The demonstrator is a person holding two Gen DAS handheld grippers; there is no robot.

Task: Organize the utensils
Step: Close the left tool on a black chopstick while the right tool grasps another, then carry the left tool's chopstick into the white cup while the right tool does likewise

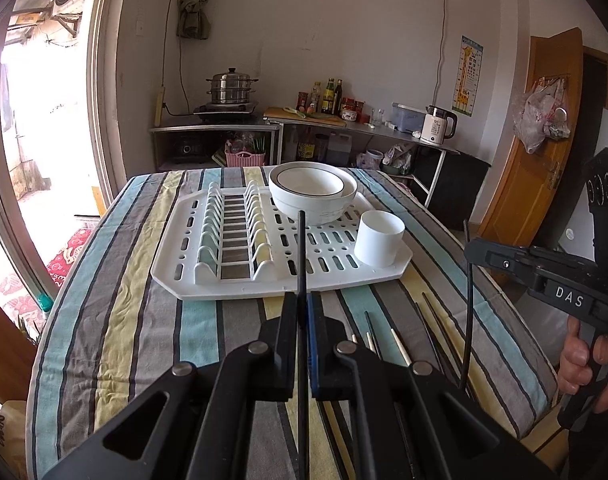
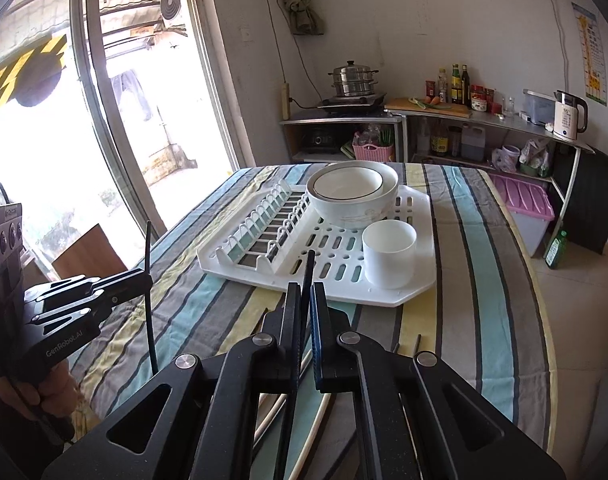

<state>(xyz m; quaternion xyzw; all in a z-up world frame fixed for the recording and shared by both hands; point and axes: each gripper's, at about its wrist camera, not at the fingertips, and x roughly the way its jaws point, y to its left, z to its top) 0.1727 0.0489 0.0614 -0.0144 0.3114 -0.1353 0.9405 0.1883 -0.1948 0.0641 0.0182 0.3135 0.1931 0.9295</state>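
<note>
Each tool, left [image 1: 303,312] and right [image 2: 306,300], is clamped tight on one black chopstick [image 1: 301,256], so next comes dropping them into the white cup [image 1: 379,239].

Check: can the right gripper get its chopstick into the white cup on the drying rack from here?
Probably yes. The right gripper is shut on a black chopstick, and the white cup stands open-topped at the drying rack's near corner with nothing between; the bowls sit behind it.
</note>
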